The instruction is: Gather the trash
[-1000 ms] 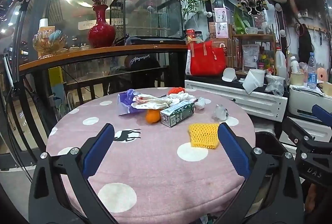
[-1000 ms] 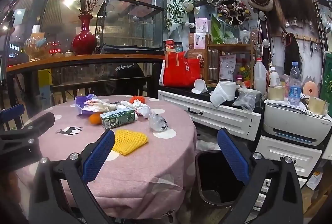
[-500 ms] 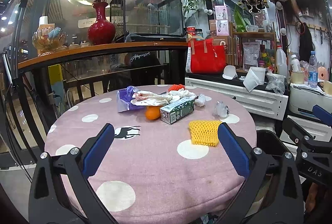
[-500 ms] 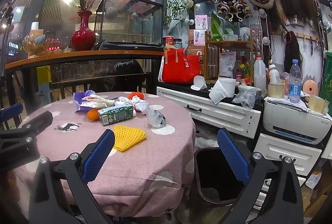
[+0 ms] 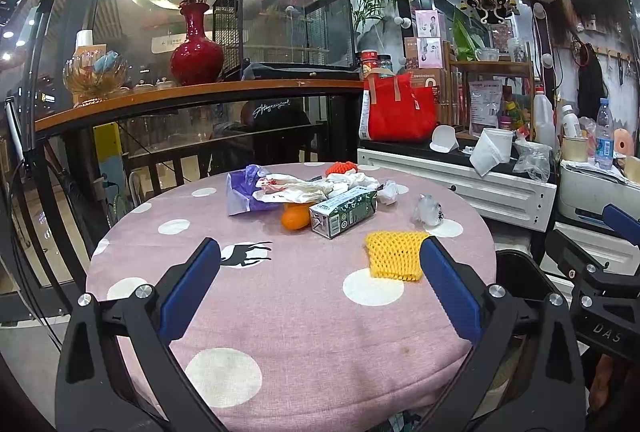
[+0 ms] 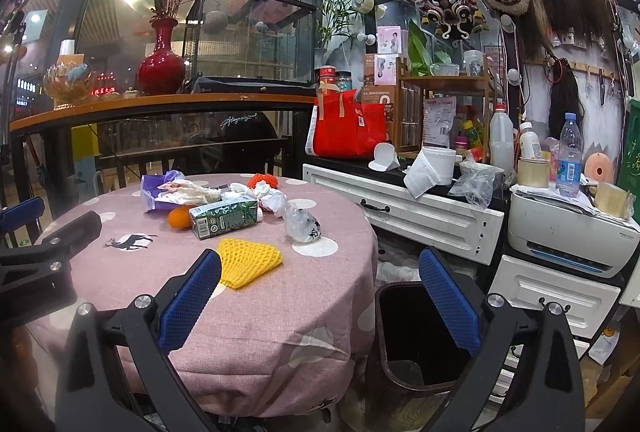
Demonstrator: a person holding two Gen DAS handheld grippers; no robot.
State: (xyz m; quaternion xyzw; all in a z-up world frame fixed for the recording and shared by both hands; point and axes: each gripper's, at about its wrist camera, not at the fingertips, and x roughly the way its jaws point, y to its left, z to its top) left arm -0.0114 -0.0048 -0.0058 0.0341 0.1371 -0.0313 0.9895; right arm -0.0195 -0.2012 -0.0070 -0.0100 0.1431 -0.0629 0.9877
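Trash lies on a round table with a pink dotted cloth (image 5: 280, 304): a green drink carton (image 5: 344, 213), a yellow foam net (image 5: 394, 259), an orange (image 5: 295, 218), a purple bag (image 5: 240, 194), white wrappers (image 5: 312, 190), a red net (image 5: 341, 167) and a crumpled clear bag (image 5: 428, 210). My left gripper (image 5: 318, 264) hovers open over the table's near side, holding nothing. My right gripper (image 6: 320, 272) is open too, at the table's right edge above a black bin (image 6: 416, 336). The carton (image 6: 224, 219) and yellow net (image 6: 248, 260) also show in the right wrist view.
A white cabinet (image 6: 404, 212) stands right of the table with a red bag (image 6: 344, 128), tissue roll (image 6: 430, 168), bottles and a printer (image 6: 568, 232). A railing with a wooden shelf (image 5: 192, 98) and red vase (image 5: 196, 48) runs behind the table.
Both views have pulled back and risen slightly, so the table and bin sit a little lower and farther. Both grippers stay open; the trash has not moved.
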